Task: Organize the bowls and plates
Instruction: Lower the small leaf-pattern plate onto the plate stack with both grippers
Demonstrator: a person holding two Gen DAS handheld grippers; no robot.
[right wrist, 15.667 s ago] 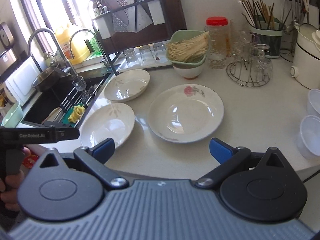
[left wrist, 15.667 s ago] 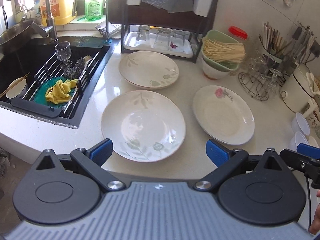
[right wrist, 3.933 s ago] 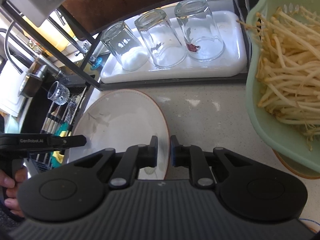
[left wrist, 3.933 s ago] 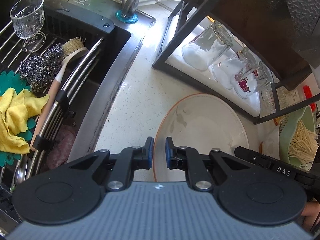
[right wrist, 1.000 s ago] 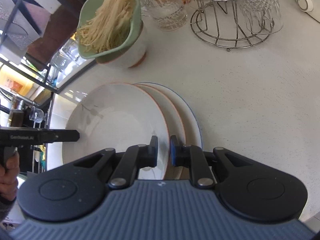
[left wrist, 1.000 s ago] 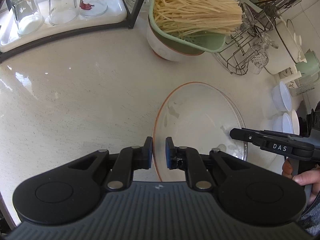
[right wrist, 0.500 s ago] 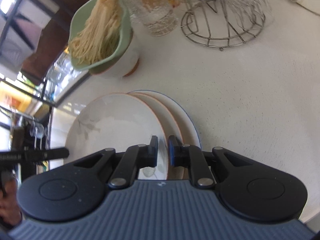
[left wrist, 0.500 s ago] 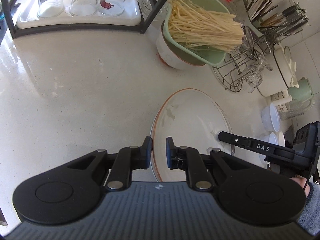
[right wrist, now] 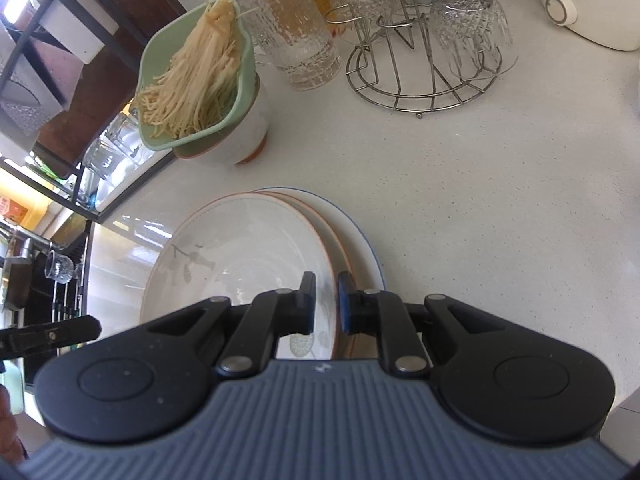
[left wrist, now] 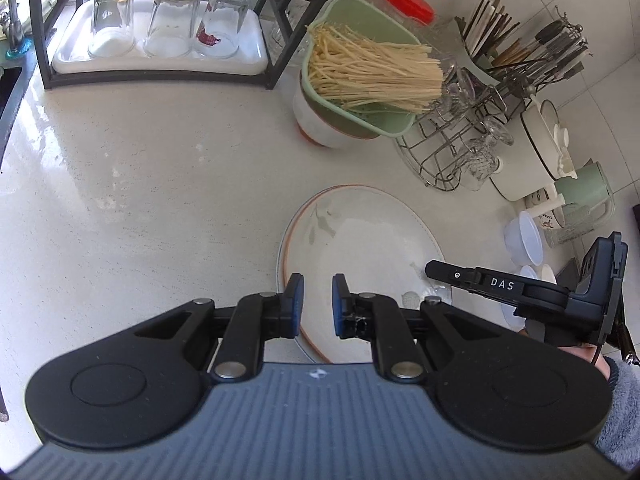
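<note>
A white leaf-patterned plate with an orange rim [left wrist: 360, 236] lies on top of a stack of plates; the two lower rims [right wrist: 352, 240] show in the right wrist view, where the top plate [right wrist: 248, 248] also shows. My left gripper [left wrist: 316, 306] straddles the top plate's left rim with a small gap between its blue pads. My right gripper [right wrist: 325, 300] straddles the right rim, its jaws also slightly parted. A white bowl [left wrist: 320, 128] under a green colander of noodles [left wrist: 360, 68] stands behind the stack.
A black rack with a tray of upturned glasses [left wrist: 160, 28] stands at the back left. A wire rack of glasses [left wrist: 460, 140], a utensil holder [left wrist: 520, 48], a white pot [left wrist: 536, 152] and small plastic cups [left wrist: 524, 236] crowd the right. The sink [right wrist: 40, 280] lies left.
Both grippers carried the top plate from beside the rack over to the stack and set it down. Over the last half second both sets of jaws have opened slightly off its rim.
</note>
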